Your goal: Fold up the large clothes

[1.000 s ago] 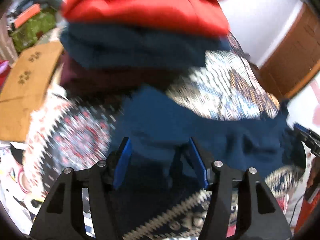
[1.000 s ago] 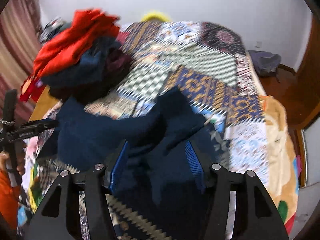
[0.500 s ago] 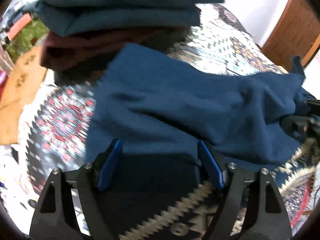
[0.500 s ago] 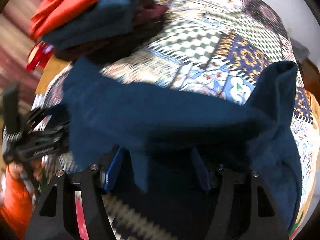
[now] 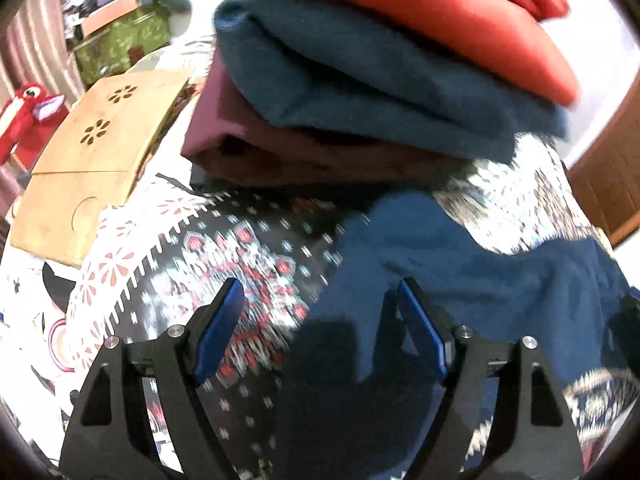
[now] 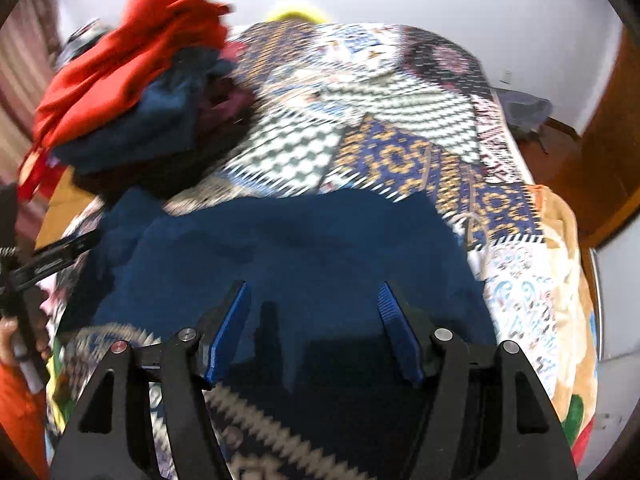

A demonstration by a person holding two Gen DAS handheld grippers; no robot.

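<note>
A dark blue garment (image 6: pixel 304 248) lies spread on the patterned bedspread (image 6: pixel 400 128); it also shows in the left wrist view (image 5: pixel 460 264). My right gripper (image 6: pixel 314 320) is open, low over the garment's near part, with nothing between its fingers. My left gripper (image 5: pixel 320 320) is open at the garment's left edge, with bedspread (image 5: pixel 224 256) under its left finger. A stack of folded clothes, red (image 5: pixel 440 12) over blue over maroon, stands just beyond the garment; it also shows in the right wrist view (image 6: pixel 132 76).
A wooden board (image 5: pixel 92 152) lies at the bed's left side, with a green box (image 5: pixel 120 40) and a red toy (image 5: pixel 24 108) behind it. The left gripper's body (image 6: pixel 44 256) shows at the left of the right wrist view. A wooden door (image 6: pixel 608 140) stands right.
The blue garment was lifted and swung forward, and now lies flat on the bed. Both grippers have let go and drawn back; the left one has shifted left.
</note>
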